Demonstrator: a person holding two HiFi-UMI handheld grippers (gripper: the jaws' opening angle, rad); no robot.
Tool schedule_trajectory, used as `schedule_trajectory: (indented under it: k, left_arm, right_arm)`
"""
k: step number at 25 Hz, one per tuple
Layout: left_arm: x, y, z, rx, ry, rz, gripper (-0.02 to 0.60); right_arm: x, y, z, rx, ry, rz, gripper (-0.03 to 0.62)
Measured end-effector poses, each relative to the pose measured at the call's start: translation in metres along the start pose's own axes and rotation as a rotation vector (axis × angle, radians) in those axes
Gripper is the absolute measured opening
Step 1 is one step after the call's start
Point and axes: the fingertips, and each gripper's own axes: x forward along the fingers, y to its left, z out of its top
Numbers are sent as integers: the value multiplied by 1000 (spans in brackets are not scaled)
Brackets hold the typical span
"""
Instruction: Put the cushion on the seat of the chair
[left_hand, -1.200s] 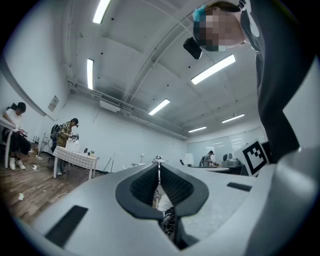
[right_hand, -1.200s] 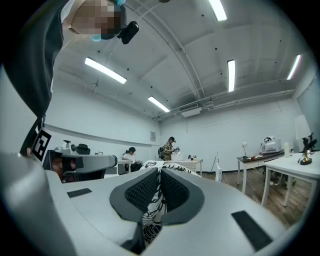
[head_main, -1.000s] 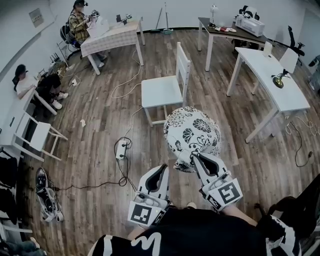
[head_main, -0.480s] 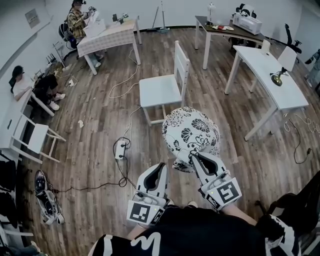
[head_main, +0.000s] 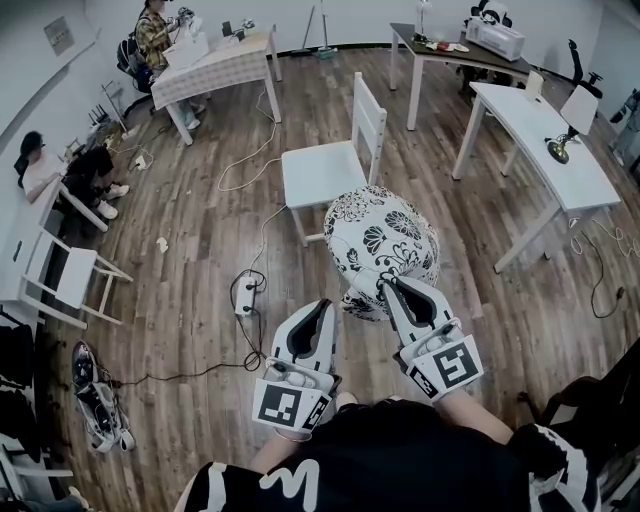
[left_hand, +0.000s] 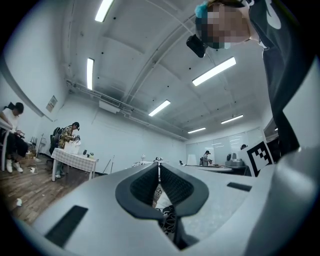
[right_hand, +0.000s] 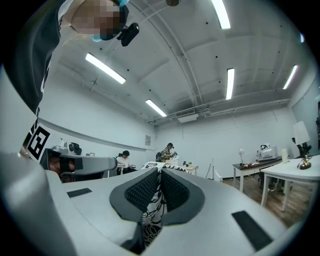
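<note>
A round cushion (head_main: 385, 240) with a black-and-white flower print hangs in front of me above the wooden floor. My right gripper (head_main: 393, 288) is shut on its near edge, and printed cloth (right_hand: 152, 212) shows pinched between the pads. At the cushion's lower left my left gripper (head_main: 323, 306) is shut too, with the same cloth (left_hand: 167, 220) caught between its jaws. The white chair (head_main: 322, 172) stands just beyond, its bare seat towards me and its slatted back on the far right side. The cushion covers the seat's near right corner.
A power strip (head_main: 245, 295) and cables lie on the floor left of the grippers. A long white table (head_main: 540, 150) stands on the right, a checked table (head_main: 215, 65) at the back left, a white folding chair (head_main: 70, 275) at the left. People sit at the left and back.
Both grippers have carried the cushion forward towards the chair. The cushion now overlaps the seat's near corner, where a gap of floor showed before.
</note>
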Motion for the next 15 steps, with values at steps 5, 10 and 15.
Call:
schedule_trajectory:
  k: [5, 10, 15]
  left_arm:
    - [-5, 14, -3, -2, -6, 13, 14]
    - [-3, 22, -10, -23, 6, 28, 14]
    - [14, 31, -15, -23, 28, 43, 14]
  right_arm:
    - [2, 8, -8, 11, 1, -25, 32]
    - [1, 5, -17, 33, 25, -36, 32]
    - [13, -9, -28, 69, 41, -26, 32]
